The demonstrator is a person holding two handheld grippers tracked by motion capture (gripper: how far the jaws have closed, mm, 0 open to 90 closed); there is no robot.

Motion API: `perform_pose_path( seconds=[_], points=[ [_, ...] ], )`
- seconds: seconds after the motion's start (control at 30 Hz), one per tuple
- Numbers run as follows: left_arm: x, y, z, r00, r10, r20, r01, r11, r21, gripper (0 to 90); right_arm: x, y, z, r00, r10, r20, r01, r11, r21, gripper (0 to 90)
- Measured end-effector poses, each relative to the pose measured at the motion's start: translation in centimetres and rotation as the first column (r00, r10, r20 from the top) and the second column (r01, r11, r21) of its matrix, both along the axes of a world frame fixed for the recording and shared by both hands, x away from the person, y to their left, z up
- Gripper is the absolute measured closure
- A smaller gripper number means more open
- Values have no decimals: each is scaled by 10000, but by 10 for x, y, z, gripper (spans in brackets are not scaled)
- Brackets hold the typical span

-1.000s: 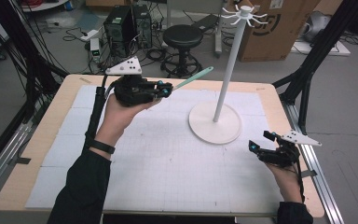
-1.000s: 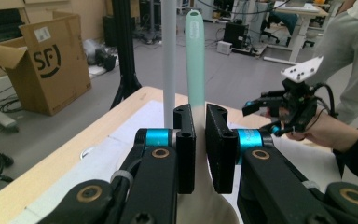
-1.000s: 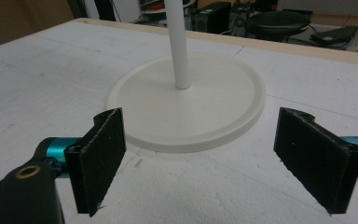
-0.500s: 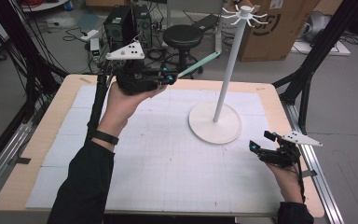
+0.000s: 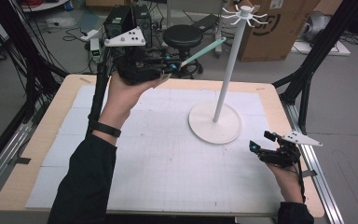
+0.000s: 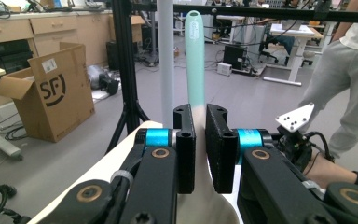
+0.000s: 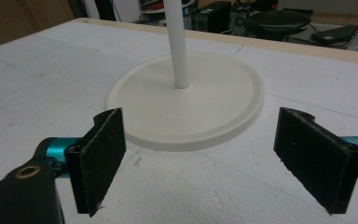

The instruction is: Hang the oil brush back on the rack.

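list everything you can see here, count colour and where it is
utensil: 1, mint green, long handle, clamped in the left gripper and raised toward the stand's pole
stand: 1, white, round base on the mat right of centre, tall pole with small hooks at the top
mat: 1, white with a faint grid, covering the table top
table: 1, light wood edge, under the mat
stool: 1, black, on the floor behind the table
cardboard box: 1, brown, on the floor at the back right
left gripper: 1, black with blue joints, held up over the table's far left, jaws shut on the utensil
right gripper: 1, black, low at the table's right edge, jaws wide open facing the stand's base
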State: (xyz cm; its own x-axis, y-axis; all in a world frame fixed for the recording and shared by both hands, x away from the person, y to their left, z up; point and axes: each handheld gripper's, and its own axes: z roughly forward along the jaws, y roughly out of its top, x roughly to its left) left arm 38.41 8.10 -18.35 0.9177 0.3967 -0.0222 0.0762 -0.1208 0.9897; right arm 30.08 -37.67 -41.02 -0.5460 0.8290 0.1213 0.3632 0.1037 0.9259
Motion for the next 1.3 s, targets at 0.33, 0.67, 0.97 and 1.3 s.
perform_pose_path(
  seconds=[0.33, 0.67, 0.97, 1.3],
  points=[
    [2, -3, 11, 9999, 73, 112, -72, 9999, -131, 828, 0, -1, 0, 10000, 6, 8, -6, 10000, 0, 159],
    [4, -4, 22, 9998, 155, 124, -154, 9998, -115, 828, 0, -1, -1, 10000, 19, 16, -19, 10000, -15, 159],
    [7, -5, 25, 9998, 193, 95, -191, 9997, -152, 828, 0, -1, -1, 10000, 39, 8, -39, 10000, -22, 159],
    [10, -11, 29, 9996, 222, 159, -221, 9997, -113, 828, 0, -1, -1, 10000, 20, -14, -20, 10000, -8, 159]
  ],
)
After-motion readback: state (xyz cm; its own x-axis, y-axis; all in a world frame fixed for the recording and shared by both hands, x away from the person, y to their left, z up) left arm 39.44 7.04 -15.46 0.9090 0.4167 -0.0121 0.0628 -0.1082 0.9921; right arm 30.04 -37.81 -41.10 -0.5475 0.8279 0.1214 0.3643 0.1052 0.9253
